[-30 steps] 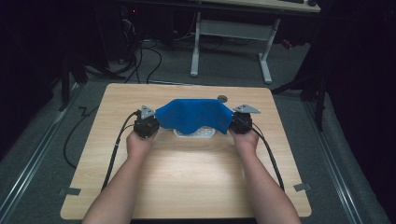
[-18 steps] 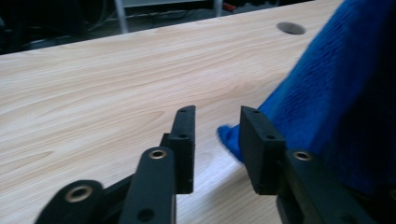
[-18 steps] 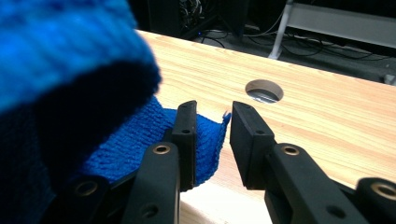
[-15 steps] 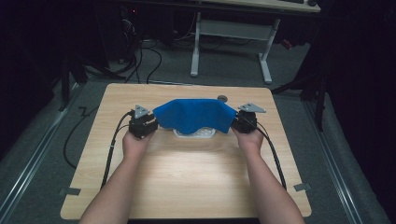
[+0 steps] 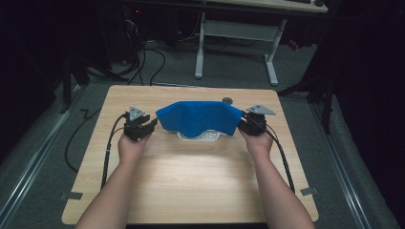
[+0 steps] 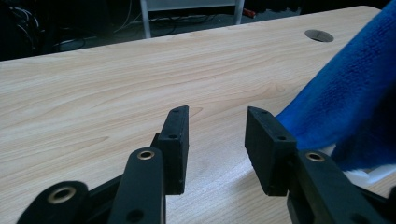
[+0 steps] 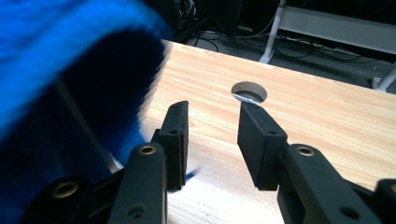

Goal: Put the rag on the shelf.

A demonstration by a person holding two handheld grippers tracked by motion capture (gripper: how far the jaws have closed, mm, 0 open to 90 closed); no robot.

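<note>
Blue cloth (image 5: 198, 119) lies draped over a white object (image 5: 199, 137) at table (image 5: 191, 191) centre. At its nine o'clock, the left gripper (image 5: 152, 125) has just been opening, nothing between. At three o'clock, the right gripper (image 5: 242, 123) likewise, jaws apart and empty.

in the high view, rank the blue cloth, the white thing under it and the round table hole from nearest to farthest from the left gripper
1. Blue fleecy cloth, just right of the left gripper.
2. White flat object under the cloth, at the middle.
3. Round cable hole, far edge, right of centre.
</note>
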